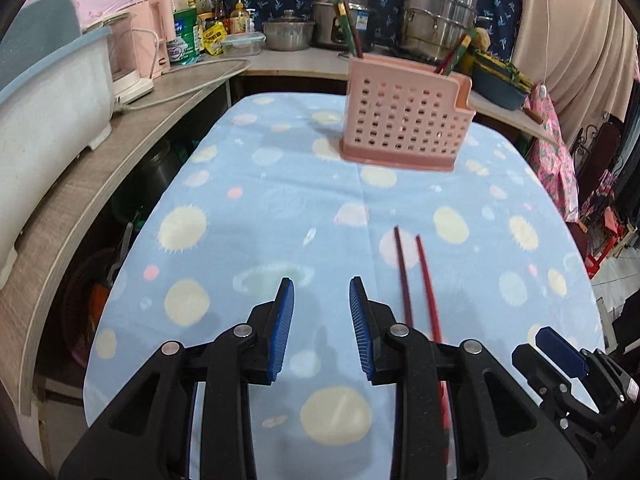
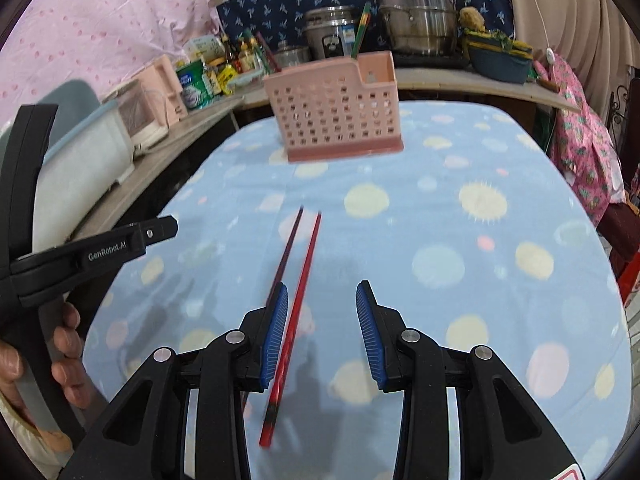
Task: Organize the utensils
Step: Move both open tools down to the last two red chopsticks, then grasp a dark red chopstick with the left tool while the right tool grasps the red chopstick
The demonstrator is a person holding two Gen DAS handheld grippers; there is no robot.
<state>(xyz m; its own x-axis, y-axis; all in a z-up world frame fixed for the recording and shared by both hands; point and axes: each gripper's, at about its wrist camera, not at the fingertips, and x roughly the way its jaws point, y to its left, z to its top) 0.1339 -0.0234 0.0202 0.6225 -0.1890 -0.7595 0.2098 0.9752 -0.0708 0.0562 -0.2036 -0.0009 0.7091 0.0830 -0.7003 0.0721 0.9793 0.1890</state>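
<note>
A: How far along does the utensil sorting look?

B: Partly done, I'd judge. The pink holder [image 1: 404, 120] stands upright at the far end of the counter [image 1: 256, 216], on its blue spotted cloth, and a few chopsticks [image 1: 348, 28] already stick up out of it. One red pair of chopsticks [image 2: 294, 280] lies flat on the cloth nearer the grippers, side by side, tips toward the holder. That pair is left to pick up and drop in.

A: Are the grippers holding anything?

B: No. The left gripper [image 1: 322, 328] has its jaws partly open over bare cloth, with the pair lying just beside its right finger. The right gripper [image 2: 322, 332] is also partly open and empty; the brighter red stick runs between its fingers, close to the left pad [image 2: 276, 332], but nothing presses on it.

A: What does each view add?

B: The right wrist view shows the near ends of the sticks, plus the person's hand [image 2: 60, 360] wrapped round the left gripper's handle. The left wrist view hides those near ends behind its own finger, yet it shows the right gripper's blue tip low at the right.
</note>
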